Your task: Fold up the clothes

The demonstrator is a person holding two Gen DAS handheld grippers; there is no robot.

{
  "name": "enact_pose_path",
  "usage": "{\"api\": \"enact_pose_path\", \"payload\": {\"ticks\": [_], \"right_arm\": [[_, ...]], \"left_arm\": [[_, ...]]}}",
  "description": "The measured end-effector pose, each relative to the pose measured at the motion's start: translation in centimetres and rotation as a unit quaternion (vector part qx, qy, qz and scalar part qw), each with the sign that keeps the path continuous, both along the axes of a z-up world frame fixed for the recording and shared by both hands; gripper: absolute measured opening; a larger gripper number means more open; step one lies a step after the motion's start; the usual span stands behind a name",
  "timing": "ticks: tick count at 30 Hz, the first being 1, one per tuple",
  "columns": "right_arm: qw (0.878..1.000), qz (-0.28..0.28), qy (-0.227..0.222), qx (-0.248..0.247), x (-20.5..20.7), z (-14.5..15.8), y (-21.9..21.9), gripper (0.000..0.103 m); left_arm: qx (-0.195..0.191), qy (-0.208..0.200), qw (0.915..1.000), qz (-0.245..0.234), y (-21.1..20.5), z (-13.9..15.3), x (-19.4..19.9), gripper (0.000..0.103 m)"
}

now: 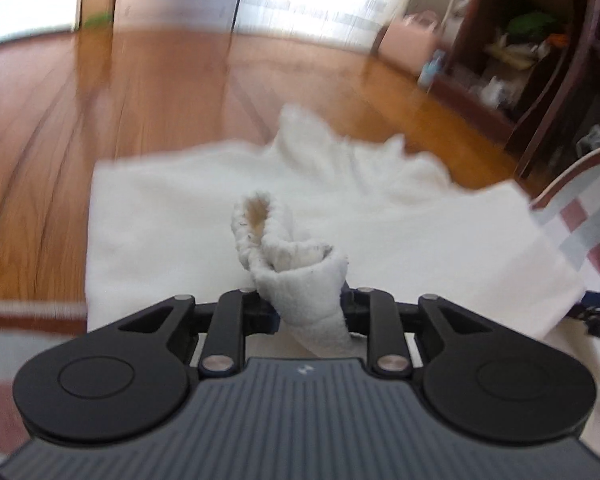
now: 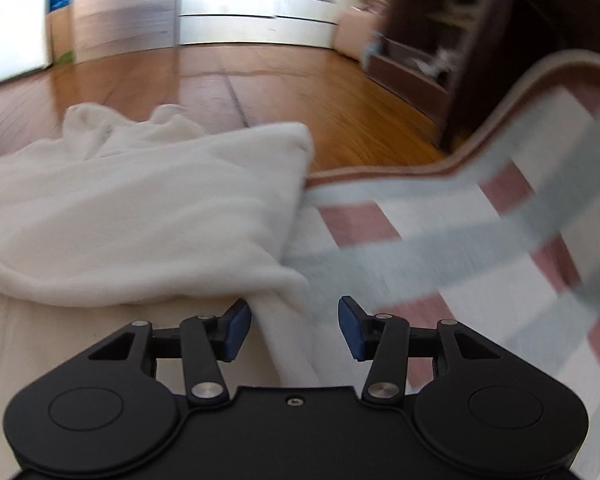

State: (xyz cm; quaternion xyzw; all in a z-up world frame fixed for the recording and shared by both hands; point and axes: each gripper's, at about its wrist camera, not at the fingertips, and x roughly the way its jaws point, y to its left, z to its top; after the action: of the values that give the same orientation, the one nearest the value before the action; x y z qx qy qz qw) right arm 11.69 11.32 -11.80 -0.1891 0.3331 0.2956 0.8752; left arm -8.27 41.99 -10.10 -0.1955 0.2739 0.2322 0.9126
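While the left gripper [image 1: 306, 308] pinches a rolled, ribbed cuff [image 1: 288, 256] of the white garment [image 1: 172, 216] between its narrowed jaws, the cuff stands up just ahead of the fingers, curling open at its far end. Beyond that cuff the garment's body spreads flat and wide, its far edge bunched into folds where it meets the wooden floor [image 1: 100, 92]. To the right of this gripper lies a plaid blanket [image 1: 580, 232] with pink and grey bands.

Seen from the right wrist, the right gripper [image 2: 294, 328] has its jaws partly apart, the blue pads [image 2: 236, 330] pressing on nothing. A fold of the white garment [image 2: 140, 216] runs between the fingers without being clamped. Most of the garment lies ahead and to the left of this gripper, one corner reaching forward to the blanket's bordered edge. The plaid blanket [image 2: 480, 216] stretches ahead and to the right. Farther off beyond the floor stands a dark wooden shelf [image 2: 440, 40]. Both views are blurred.
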Motion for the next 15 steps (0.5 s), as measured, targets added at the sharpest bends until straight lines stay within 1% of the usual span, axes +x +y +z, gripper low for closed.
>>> {"api": "enact_pose_path", "payload": {"ticks": [1, 2, 3, 4, 5, 6, 7, 8, 9, 11, 13, 15], "right_arm": [[1.000, -0.001, -0.005, -0.004, 0.3, 0.0, 0.4, 0.049], [1.000, -0.012, -0.011, -0.003, 0.8, 0.3, 0.5, 0.041], [0.999, -0.036, -0.020, 0.003, 1.2, 0.6, 0.1, 0.042], [0.997, -0.065, -0.024, 0.016, 1.6, 1.0, -0.7, 0.054], [0.996, -0.078, -0.022, 0.029, 1.8, 1.0, -1.5, 0.069], [0.996, -0.083, -0.020, 0.023, 2.0, 0.6, -1.9, 0.072], [0.997, -0.079, -0.019, 0.002, 1.9, 0.1, -1.8, 0.072], [0.997, -0.073, -0.021, -0.020, 1.8, -0.4, -1.4, 0.072], [0.997, -0.073, -0.026, -0.029, 1.5, -0.4, -1.1, 0.072], [0.996, -0.075, -0.026, -0.034, 1.2, 0.1, -0.8, 0.071], [0.996, -0.078, -0.020, -0.033, 1.0, 1.1, -0.9, 0.071], [0.996, -0.078, -0.012, -0.044, 0.8, 1.8, -1.5, 0.072]], "left_arm": [[0.021, -0.009, 0.9997, 0.010, -0.3, 0.8, -0.2, 0.021], [0.036, -0.010, 0.9990, 0.026, -0.3, 1.3, -0.7, 0.021], [0.051, -0.009, 0.9978, 0.042, -0.2, 1.8, -1.3, 0.021], [0.041, -0.007, 0.9976, 0.055, 0.3, 1.8, -1.8, 0.021], [0.012, 0.006, 0.9984, 0.056, 1.0, 0.9, -1.8, 0.021], [-0.020, 0.020, 0.9982, 0.054, 1.8, -0.2, -1.6, 0.021], [-0.056, 0.045, 0.9965, 0.043, 2.3, -1.5, -1.1, 0.021], [-0.078, 0.059, 0.9946, 0.035, 2.5, -2.5, -1.1, 0.021], [-0.098, 0.071, 0.9922, 0.028, 2.5, -3.3, -1.1, 0.023], [-0.078, 0.079, 0.9937, 0.014, 2.1, -2.5, -1.0, 0.025], [-0.051, 0.085, 0.9950, 0.008, 2.0, -1.2, -1.2, 0.032], [-0.026, 0.089, 0.9952, 0.032, 2.2, -0.2, -2.0, 0.048]]}}
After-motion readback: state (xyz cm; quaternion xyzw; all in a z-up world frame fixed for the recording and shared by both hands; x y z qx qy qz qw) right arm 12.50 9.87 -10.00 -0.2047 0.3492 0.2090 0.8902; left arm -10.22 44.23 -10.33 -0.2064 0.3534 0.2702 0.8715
